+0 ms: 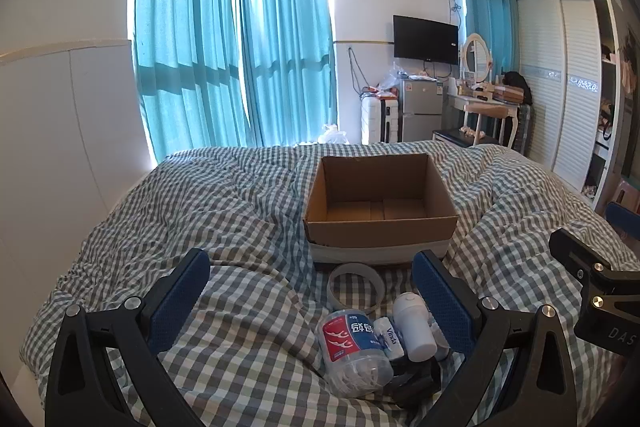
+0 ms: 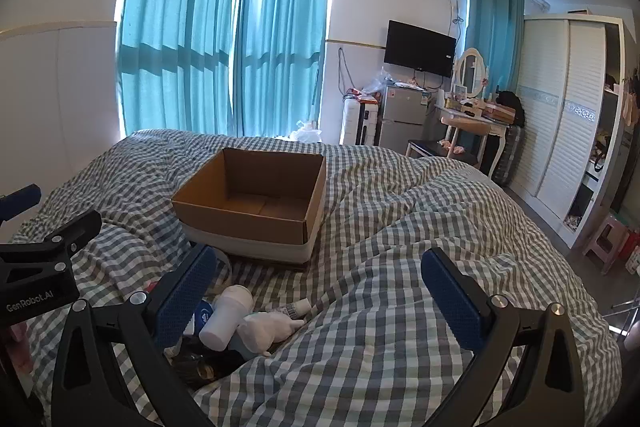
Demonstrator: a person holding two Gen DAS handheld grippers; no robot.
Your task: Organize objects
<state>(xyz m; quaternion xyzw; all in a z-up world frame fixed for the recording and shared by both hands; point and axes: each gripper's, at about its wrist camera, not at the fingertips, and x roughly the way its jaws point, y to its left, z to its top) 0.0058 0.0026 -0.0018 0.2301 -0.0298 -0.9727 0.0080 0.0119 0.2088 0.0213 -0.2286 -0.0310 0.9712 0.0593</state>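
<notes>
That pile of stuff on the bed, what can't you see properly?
- Dark thing, left wrist view: under the jar and white bottle, unidentifiable.
- Tissue pack, left wrist view: wedged between them, mostly hidden.
- Tape ring, right wrist view: behind the right hand-held gripper's finger.

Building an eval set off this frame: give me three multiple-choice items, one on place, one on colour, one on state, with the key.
1. Where does the tape ring lie?
A. inside the cardboard box
B. on the checked quilt just in front of the box
C. on the dressing table

2. What colour are the curtains?
A. teal
B. beige
C. dark red

3. What state is the cardboard box in?
A. taped shut
B. open and full of bottles
C. open and empty

Key: 1 B, the ring rests on the checked quilt between the box's near wall and the pile of small items. 2 A, both window panels are blue-green. 3 C, the box's bare floor shows in both views, and the left gripper and right gripper hold nothing.
</notes>
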